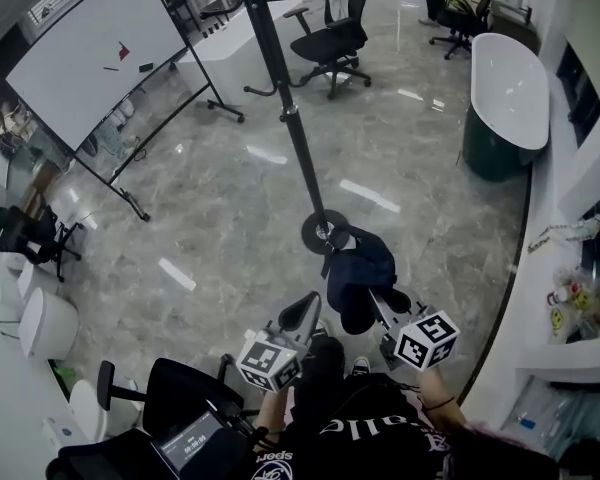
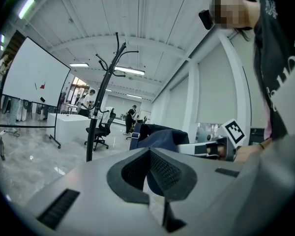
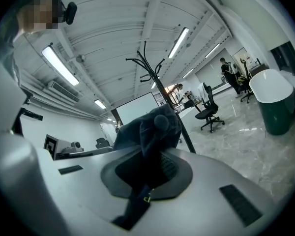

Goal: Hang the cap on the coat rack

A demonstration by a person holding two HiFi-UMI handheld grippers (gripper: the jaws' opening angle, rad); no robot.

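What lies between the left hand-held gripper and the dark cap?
Nothing stands there. In the head view, only bare grey floor shows in the narrow gap between the left hand-held gripper and the cap.

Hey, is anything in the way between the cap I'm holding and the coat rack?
Nothing visible does. The cap, clamped in the right gripper, is close in front of the coat rack, with only open air and bare floor between them. The office chair and the whiteboard stand farther off, past the rack.
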